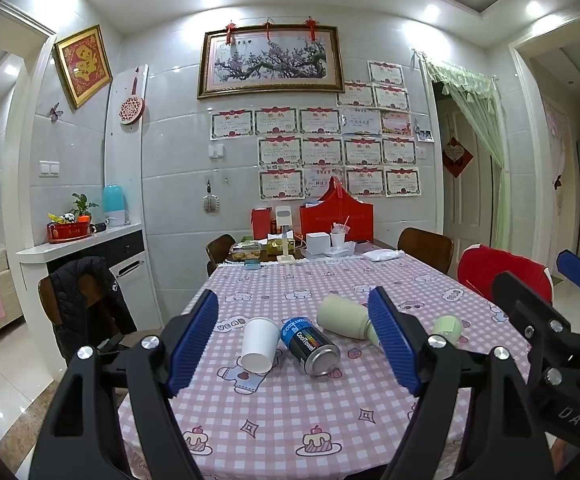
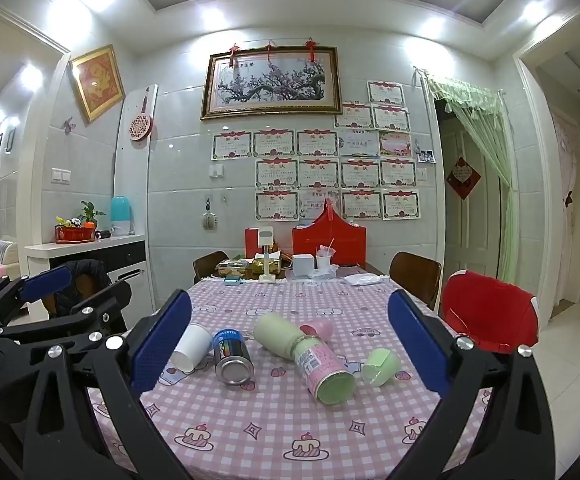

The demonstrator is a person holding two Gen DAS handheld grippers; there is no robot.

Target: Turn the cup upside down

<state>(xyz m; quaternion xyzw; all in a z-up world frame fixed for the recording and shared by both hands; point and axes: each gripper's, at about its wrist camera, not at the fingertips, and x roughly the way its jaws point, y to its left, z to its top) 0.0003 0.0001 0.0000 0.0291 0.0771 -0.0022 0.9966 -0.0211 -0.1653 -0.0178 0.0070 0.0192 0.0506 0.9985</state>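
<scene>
- We see the surface (image 1: 282, 420), under a pink checked cloth, stretching away from both grippers toward the tiled wall.
- We hold the left gripper (image 1: 293, 342) level above the near edge, pointing down the surface; its blue fingers (image 1: 194, 340) are spread wide and grip nothing, framing the cup and the can without touching them.
- We hold the right gripper (image 2: 290, 344) the same way just beside it, level and aimed forward; its fingers (image 2: 417, 344) are also spread wide and carry nothing.
- We count one pale green bottle (image 2: 280, 334) lying on its side near the middle, touching the pink one.
- We count one pink bottle (image 2: 323, 364), also lying on its side.
- We count one blue can (image 1: 309, 346) lying on its side, just beside the cup.
- We count one white paper cup (image 1: 258, 345), tipped on its side left of the can, mouth toward us.
- We count one small green cap (image 2: 381, 366) lying at the right.
</scene>
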